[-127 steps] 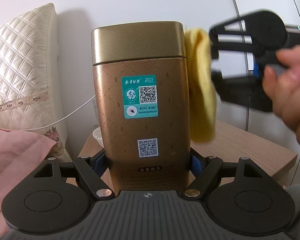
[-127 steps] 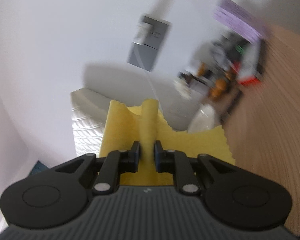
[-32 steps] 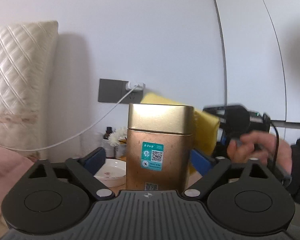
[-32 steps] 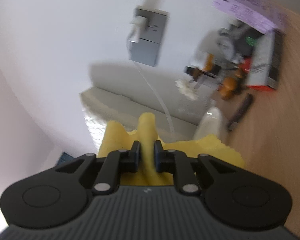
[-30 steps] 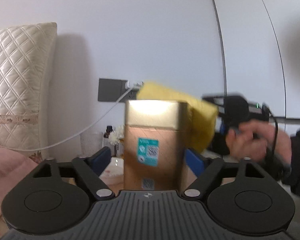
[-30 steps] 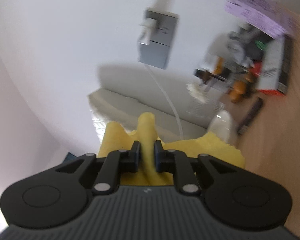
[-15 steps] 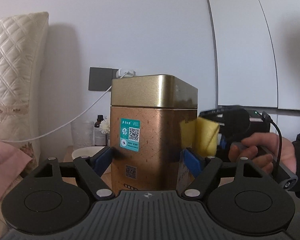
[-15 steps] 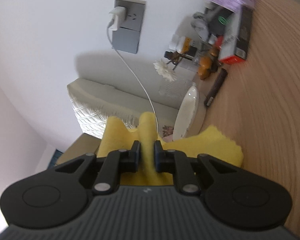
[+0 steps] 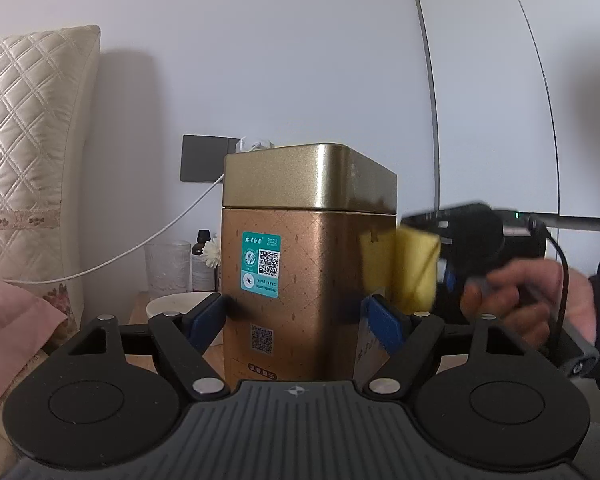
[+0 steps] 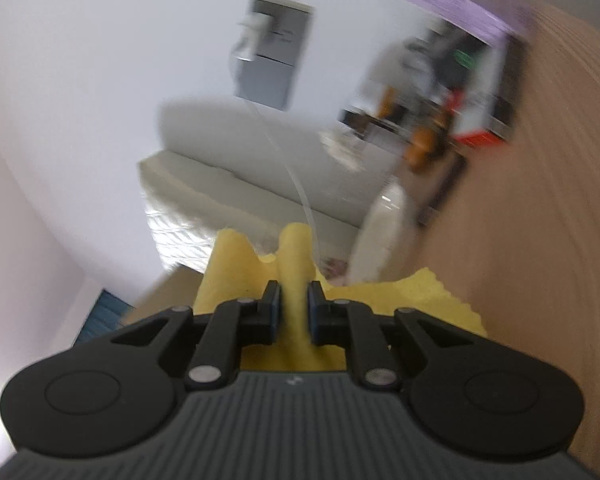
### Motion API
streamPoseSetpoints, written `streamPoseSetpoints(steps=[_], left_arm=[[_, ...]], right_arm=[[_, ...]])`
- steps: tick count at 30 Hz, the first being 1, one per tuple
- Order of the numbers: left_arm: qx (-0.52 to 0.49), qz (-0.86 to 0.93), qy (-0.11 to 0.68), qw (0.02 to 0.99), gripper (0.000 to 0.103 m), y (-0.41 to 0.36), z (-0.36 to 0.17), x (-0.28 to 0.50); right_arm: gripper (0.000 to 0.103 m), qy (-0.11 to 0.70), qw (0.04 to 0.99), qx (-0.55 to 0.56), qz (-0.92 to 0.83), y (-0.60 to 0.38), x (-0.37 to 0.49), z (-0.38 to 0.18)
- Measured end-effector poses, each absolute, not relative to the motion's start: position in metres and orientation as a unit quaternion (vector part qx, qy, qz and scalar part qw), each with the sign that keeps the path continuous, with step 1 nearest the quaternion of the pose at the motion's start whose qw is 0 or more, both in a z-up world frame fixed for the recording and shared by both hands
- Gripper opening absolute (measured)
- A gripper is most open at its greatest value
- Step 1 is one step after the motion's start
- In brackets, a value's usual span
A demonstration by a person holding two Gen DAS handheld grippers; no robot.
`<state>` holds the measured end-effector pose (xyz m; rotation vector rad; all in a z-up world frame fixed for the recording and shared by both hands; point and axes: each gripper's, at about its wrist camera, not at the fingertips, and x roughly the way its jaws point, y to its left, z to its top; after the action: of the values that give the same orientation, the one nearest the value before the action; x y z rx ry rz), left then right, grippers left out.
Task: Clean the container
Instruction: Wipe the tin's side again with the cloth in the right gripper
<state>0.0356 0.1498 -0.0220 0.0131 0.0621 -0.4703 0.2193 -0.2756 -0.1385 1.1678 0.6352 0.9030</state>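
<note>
The gold-brown container (image 9: 306,268), lid on and upright, is clamped between the blue pads of the left gripper (image 9: 300,320), directly ahead of that tool. The right gripper (image 10: 293,308) is closed on a folded yellow cloth (image 10: 296,256), which is seen in the left wrist view pressed against the container's right-hand face. Wiping of that face is judged to be under way. How much of the surface is already clean cannot be told; no dirt is visible on the labelled face.
</note>
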Motion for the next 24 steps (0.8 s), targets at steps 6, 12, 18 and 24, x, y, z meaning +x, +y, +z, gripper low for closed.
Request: streamPoseSetpoints(steps=[6,12,18,24], left_arm=[[0.007,-0.232,0.032,0.972,0.080,0.150,-0.022,0.031],[0.007,-0.232,0.032,0.972,0.080,0.150,-0.023,0.028],[0.008,-0.232,0.033,0.972,0.080,0.150,-0.023,0.027],[0.015,-0.228,0.033,0.973,0.080,0.148,-0.023,0.025]], right_arm=[[0.014,0.255,0.713,0.493,0.429,-0.273,0.224,-0.102],[0.014,0.260,0.716,0.488,0.426,-0.274,0.224,-0.105],[0.014,0.284,0.715,0.491,0.409,-0.273,0.223,-0.125],[0.014,0.246,0.722,0.487,0.426,-0.272,0.221,-0.097]])
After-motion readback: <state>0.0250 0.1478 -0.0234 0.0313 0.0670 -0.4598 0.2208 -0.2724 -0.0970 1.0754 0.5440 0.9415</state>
